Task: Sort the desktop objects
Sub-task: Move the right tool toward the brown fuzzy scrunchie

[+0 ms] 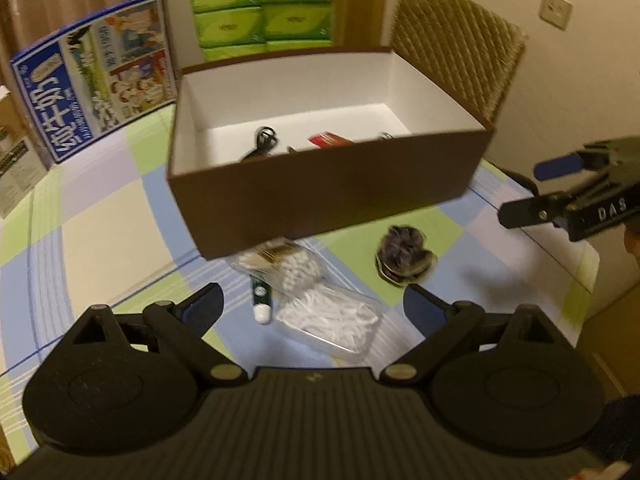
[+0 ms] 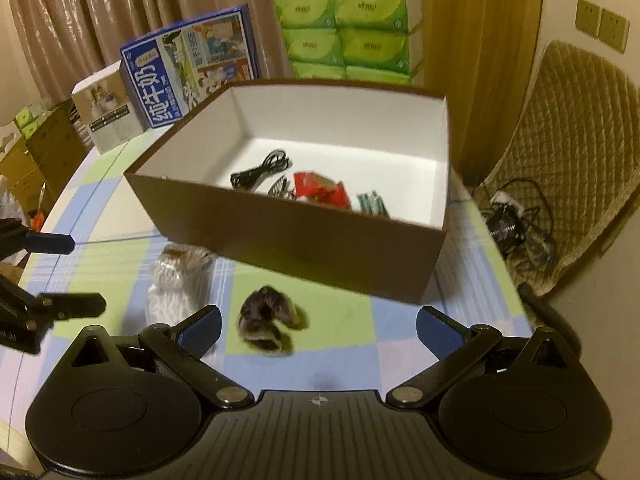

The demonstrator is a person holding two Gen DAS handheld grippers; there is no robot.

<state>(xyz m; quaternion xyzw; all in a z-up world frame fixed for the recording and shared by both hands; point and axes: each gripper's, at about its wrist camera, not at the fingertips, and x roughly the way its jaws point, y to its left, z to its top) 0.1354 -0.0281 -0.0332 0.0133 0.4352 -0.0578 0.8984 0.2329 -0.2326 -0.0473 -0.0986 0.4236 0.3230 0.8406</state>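
Note:
A brown box (image 1: 320, 196) with a white inside stands on the checked tablecloth; it also shows in the right wrist view (image 2: 296, 248). Inside lie a black cable (image 2: 260, 172), a red packet (image 2: 320, 192) and a green item (image 2: 374, 204). In front of the box lie a clear bag of cotton swabs (image 1: 288, 268), a clear box of white picks (image 1: 336, 320), a small dark tube (image 1: 262, 300) and a furry dark hair tie (image 1: 404, 256), which also shows in the right wrist view (image 2: 268, 320). My left gripper (image 1: 312, 304) is open above the swabs. My right gripper (image 2: 318, 324) is open just right of the hair tie.
A blue milk carton box (image 2: 192, 64), green tissue packs (image 2: 352, 28) and a small white box (image 2: 108, 108) stand behind the brown box. A woven chair (image 2: 572, 152) with tangled cables (image 2: 512, 220) is at the right. The table edge runs along the right.

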